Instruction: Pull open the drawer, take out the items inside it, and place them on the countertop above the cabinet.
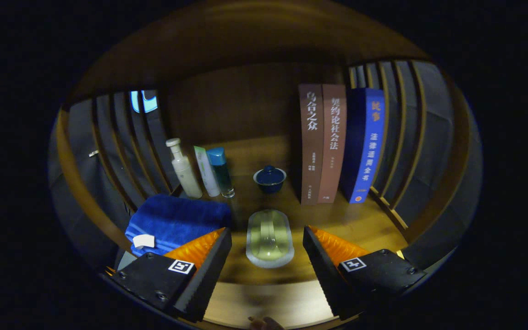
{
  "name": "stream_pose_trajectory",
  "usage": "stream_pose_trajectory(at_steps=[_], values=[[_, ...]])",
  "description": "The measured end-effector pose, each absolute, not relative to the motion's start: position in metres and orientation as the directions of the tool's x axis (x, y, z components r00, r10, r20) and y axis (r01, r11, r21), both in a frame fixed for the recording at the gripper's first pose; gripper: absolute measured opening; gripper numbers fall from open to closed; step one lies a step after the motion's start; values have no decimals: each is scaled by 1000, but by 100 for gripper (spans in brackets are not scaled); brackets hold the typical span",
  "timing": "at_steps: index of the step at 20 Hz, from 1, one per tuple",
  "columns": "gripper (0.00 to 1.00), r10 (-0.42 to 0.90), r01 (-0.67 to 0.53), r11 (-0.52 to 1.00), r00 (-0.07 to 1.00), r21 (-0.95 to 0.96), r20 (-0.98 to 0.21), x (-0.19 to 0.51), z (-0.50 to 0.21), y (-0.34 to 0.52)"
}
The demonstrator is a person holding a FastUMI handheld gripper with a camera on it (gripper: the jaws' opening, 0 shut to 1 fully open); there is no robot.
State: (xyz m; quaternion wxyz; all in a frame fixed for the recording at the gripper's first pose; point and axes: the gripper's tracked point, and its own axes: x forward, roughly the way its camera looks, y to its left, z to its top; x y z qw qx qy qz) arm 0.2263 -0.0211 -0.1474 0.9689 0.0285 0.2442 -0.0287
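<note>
Gripper view.

Gripper point(267, 256): fingers standing wide apart, holding nothing, hovering over the near part of the countertop point(365, 224).

Soap dish point(270, 238): pale oval item with a greenish bar in it, lying flat on the wood between the fingers and just ahead of the tips, touching neither. Looking like an item out of the drawer already set down; drawer itself not being seen from here.

Lidded cup point(269, 178): dark blue, sitting beyond the dish, well apart from it.

Three bottles point(202, 169): standing upright in a close row at far left.

Folded towel point(177, 220): blue, lying near left, just beside the left finger.

Three books point(341, 142): standing upright at far right, spines facing near.

Slatted sides point(406, 137): closing in left and right.

Risks, judging from this layout:
- Pulling away low: a finger catching the dish rim and skidding it toward the near edge.
- Swinging left: snagging the towel, or nudging the bottles over, tall and narrow as they are.
- Swinging right: knocking the books into a domino fall onto the cup.
</note>
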Motion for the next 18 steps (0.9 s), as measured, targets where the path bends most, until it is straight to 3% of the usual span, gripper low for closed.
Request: stream_pose_trajectory(at_steps=[10,18], values=[[99,-7,31,995,967,92,-255,55,-130,1],[99,-15,19,1000,970,14,-244,-27,-202,9]])
